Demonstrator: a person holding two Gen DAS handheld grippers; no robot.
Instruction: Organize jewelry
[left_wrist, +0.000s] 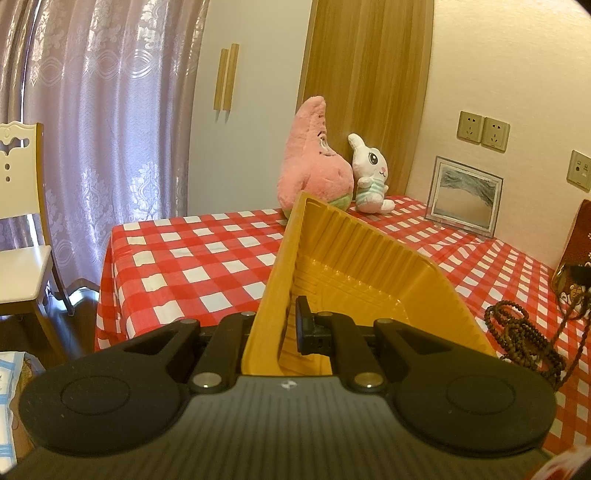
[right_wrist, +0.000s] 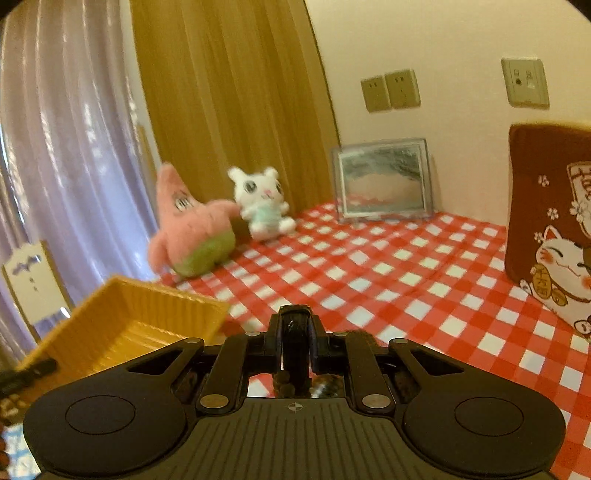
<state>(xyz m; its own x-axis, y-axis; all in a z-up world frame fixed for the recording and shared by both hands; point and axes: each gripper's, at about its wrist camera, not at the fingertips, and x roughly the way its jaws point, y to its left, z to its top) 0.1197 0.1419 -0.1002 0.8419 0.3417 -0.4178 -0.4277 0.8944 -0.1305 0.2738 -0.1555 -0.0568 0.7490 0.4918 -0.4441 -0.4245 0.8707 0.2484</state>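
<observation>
My left gripper (left_wrist: 284, 326) is shut on the near wall of a yellow plastic tray (left_wrist: 354, 258). It holds the tray tilted above the red-and-white checked table (left_wrist: 192, 266). One finger (left_wrist: 304, 325) shows inside the tray; the other is hidden behind the wall. A brown bead necklace (left_wrist: 524, 332) lies coiled on the cloth to the tray's right. My right gripper (right_wrist: 295, 332) is shut on a dark glossy bangle (right_wrist: 294, 343), raised over the table (right_wrist: 406, 295). A few brown beads (right_wrist: 282, 386) show just beneath it. The yellow tray (right_wrist: 129, 325) is at the lower left of the right wrist view.
A pink plush (left_wrist: 314, 162) and a white rabbit plush (left_wrist: 369, 177) sit at the table's far edge. A framed picture (left_wrist: 463, 195) leans on the wall. A red bag with a cat print (right_wrist: 550, 229) stands at the right. A white chair (left_wrist: 22, 236) is left of the table.
</observation>
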